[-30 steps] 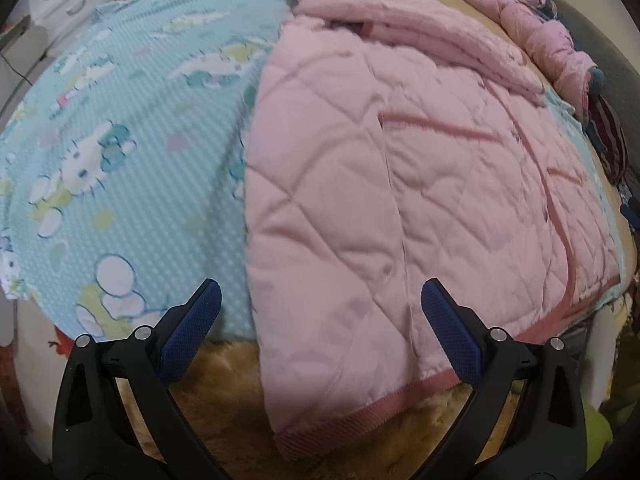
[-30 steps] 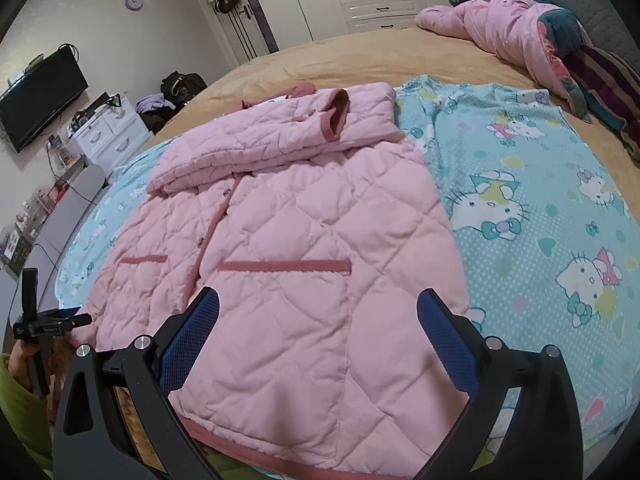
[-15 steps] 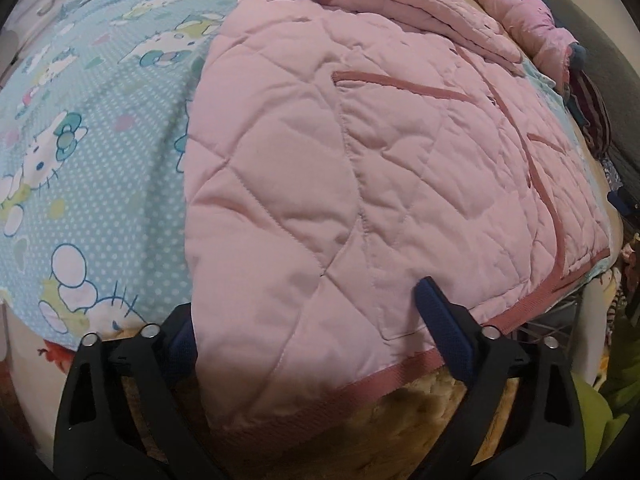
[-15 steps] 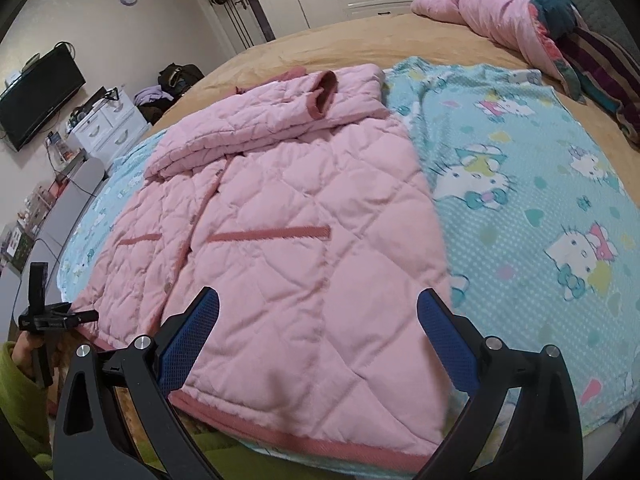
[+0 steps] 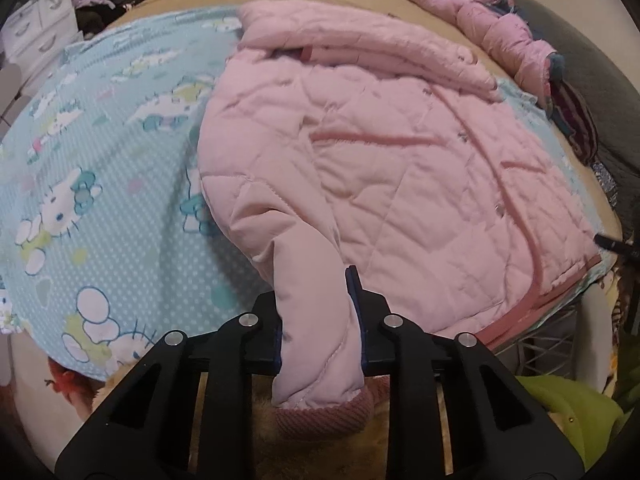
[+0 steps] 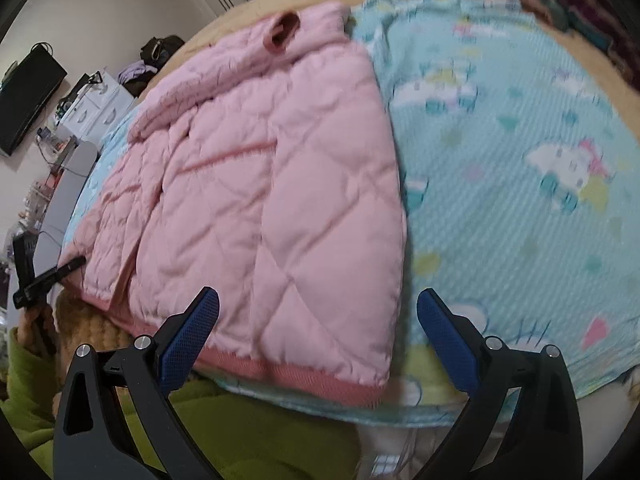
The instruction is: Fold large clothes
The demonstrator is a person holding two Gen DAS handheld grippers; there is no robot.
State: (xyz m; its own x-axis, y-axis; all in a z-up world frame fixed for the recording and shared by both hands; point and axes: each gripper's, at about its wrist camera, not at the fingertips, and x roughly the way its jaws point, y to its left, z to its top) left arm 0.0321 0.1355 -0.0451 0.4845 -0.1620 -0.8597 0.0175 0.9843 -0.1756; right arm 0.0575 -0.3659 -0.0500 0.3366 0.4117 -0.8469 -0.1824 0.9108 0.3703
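A pink quilted jacket (image 5: 400, 168) lies spread on a blue cartoon-print sheet (image 5: 100, 168), sleeves folded across its top. My left gripper (image 5: 318, 308) is shut on the jacket's near left hem corner and holds it bunched and lifted off the sheet. In the right wrist view the same jacket (image 6: 260, 184) fills the left half. My right gripper (image 6: 318, 312) is open, its jaws straddling the jacket's near right hem corner just above the darker pink ribbed band (image 6: 288, 376).
A heap of other pink clothes (image 5: 500, 28) lies at the bed's far right. White drawers (image 5: 36, 36) and a wall TV (image 6: 28, 92) stand beyond the bed. The person's green sleeve (image 6: 240, 432) is below my right gripper.
My left gripper has closed on the jacket's hem corner and lifted it. My right gripper has moved down and closer to the opposite hem corner, still open.
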